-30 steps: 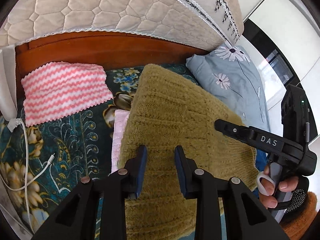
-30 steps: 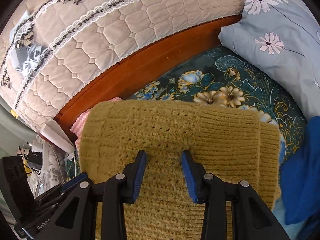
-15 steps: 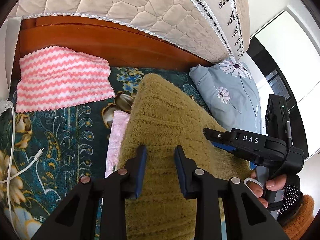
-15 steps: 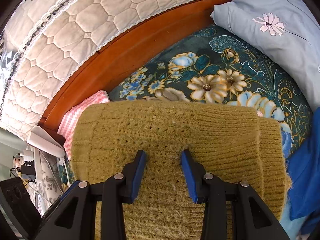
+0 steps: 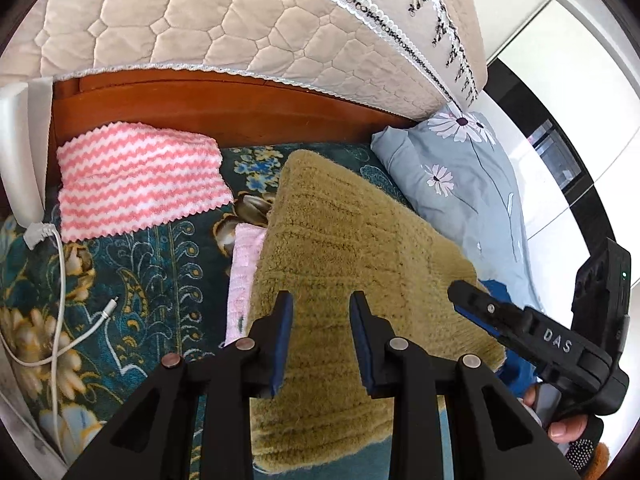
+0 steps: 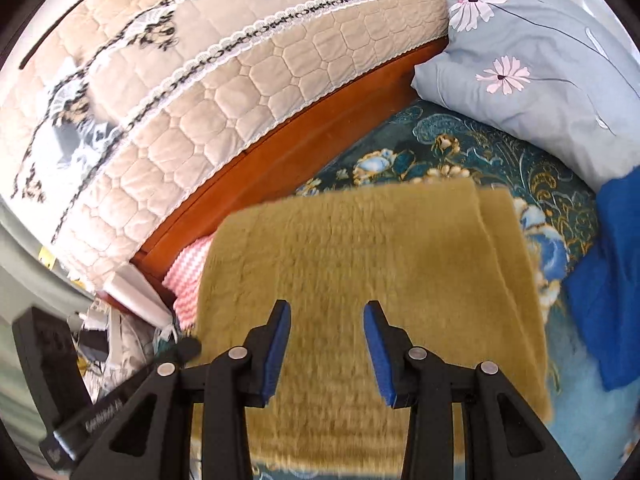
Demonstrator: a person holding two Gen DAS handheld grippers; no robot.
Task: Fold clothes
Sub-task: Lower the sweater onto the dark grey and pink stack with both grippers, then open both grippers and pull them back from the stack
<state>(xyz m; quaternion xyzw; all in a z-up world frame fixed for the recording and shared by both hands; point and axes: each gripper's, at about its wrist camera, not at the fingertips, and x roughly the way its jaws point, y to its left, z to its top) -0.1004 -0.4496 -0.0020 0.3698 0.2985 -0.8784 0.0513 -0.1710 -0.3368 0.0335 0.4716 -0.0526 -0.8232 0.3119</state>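
Olive sweater [image 5: 352, 248], blurred in the right view, hides its near edge behind both unclenched tools [image 5: 321, 336] [image 6: 326, 350].

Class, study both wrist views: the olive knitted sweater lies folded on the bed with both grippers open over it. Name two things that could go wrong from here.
1. The pink cloth is tucked under the sweater, so a grab there might lift both.
2. The left gripper and right gripper are close together and could collide.

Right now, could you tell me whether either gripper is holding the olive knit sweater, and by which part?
Nothing is held: the left gripper and right gripper are open above the folded sweater.
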